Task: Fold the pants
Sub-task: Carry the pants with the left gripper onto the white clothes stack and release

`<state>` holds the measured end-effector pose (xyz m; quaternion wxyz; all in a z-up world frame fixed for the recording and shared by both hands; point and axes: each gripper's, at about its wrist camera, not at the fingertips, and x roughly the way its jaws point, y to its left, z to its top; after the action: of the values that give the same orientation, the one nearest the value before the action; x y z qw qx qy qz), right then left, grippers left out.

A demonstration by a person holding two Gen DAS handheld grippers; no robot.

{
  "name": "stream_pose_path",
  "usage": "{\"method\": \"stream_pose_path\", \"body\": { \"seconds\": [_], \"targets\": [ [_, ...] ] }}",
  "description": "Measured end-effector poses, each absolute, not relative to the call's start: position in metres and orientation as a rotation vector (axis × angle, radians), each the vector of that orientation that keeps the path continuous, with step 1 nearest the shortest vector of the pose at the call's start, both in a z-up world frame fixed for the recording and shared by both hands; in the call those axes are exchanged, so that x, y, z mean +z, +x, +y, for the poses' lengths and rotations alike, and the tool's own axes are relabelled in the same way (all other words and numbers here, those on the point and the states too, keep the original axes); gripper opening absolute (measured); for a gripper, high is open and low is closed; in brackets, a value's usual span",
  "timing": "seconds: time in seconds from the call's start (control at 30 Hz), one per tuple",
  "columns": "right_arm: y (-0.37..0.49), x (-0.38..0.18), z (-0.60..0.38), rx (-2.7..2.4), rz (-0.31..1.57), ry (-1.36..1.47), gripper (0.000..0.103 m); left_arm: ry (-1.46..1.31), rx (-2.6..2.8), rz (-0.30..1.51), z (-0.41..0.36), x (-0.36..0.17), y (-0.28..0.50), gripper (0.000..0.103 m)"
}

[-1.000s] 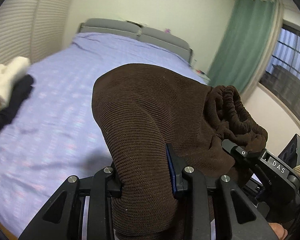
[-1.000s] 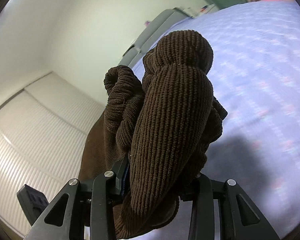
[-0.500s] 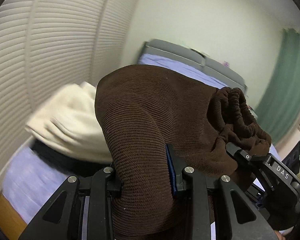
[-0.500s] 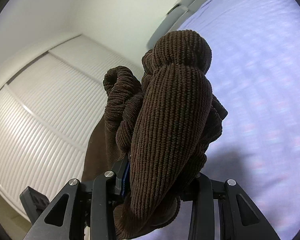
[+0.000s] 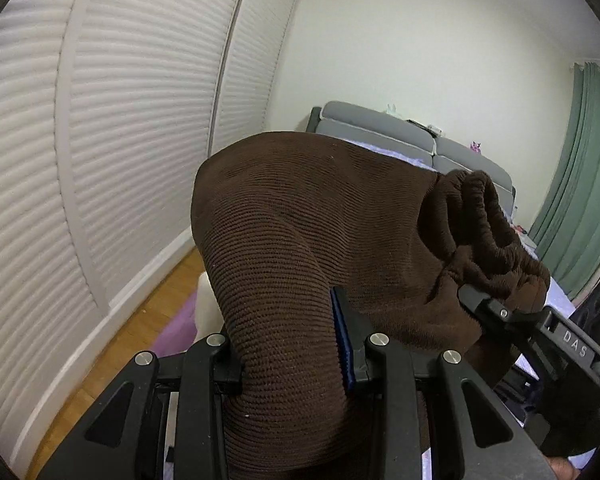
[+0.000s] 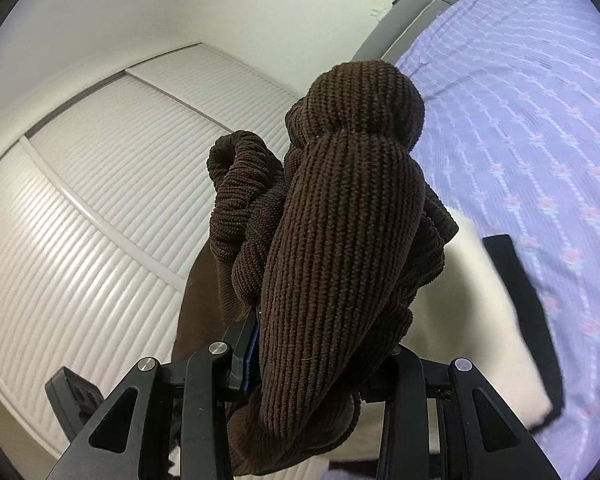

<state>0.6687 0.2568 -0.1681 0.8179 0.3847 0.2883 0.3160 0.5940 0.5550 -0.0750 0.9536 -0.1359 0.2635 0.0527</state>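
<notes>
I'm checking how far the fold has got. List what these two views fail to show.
- Left wrist view: the brown pants bulge over the left tongs, hiding their tips and most of the bed.
- Right wrist view: the pants cover the right tongs; how many layers are folded cannot be told.
- Right wrist view: the cream garment and black garment are blurred and partly hidden behind the pants.

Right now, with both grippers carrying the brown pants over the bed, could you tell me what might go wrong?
The pants are bunched thick between the left gripper fingers, so layers could slip and undo the fold. The waistband bulges loose beside the right gripper and may flop open. Below lies a cream garment that a careless landing could disturb.
</notes>
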Motion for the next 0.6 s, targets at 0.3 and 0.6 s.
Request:
{"method": "stream_pose_path", "body": {
  "seconds": [0.3, 0.6],
  "targets": [
    [0.685, -0.242, 0.283, 0.559, 0.712, 0.750, 0.041, -0.337, 0.123, 0.642, 0.569, -0.176, 0.628, 0.046],
    [0.673, -0.231, 0.277, 0.559, 0.691, 0.705, 0.067, -0.270, 0.215, 0.606, 0.580, -0.155, 0.597, 0.087]
  ]
}}
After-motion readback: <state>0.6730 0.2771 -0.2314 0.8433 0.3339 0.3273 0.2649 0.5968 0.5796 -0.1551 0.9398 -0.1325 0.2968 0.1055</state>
